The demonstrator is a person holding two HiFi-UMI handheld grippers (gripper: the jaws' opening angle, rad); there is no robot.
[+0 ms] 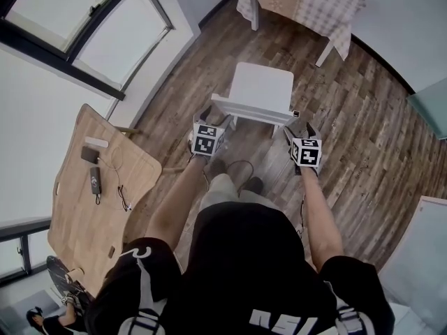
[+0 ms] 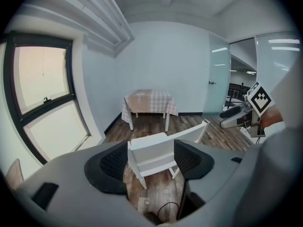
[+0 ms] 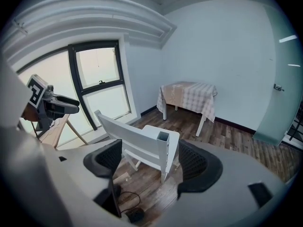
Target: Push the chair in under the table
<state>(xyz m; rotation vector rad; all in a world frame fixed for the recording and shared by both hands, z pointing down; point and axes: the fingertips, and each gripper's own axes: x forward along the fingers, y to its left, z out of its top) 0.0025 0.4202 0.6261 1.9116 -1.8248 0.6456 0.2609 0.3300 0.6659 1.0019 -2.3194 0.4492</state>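
Note:
A white wooden chair (image 1: pixel 262 89) stands on the plank floor with its backrest (image 1: pixel 251 110) towards me. Its seat faces a small table with a checked cloth (image 1: pixel 307 2) farther off. My left gripper (image 1: pixel 209 119) is at the backrest's left end, and its jaws stand open around the corner post (image 2: pixel 135 157) without pressing it. At the right end, my right gripper (image 1: pixel 302 131) is also open, with the right post (image 3: pixel 163 150) between its pads (image 3: pixel 194 162) and apart from them. The table (image 2: pixel 149 100) shows beyond the chair in both gripper views.
A light wooden desk (image 1: pixel 91 201) with small devices and cables stands at the left beside a large window (image 1: pixel 84 26). A dark cable loop (image 1: pixel 241 167) lies on the floor by my feet. A frosted glass door (image 2: pixel 218 74) is at the right wall.

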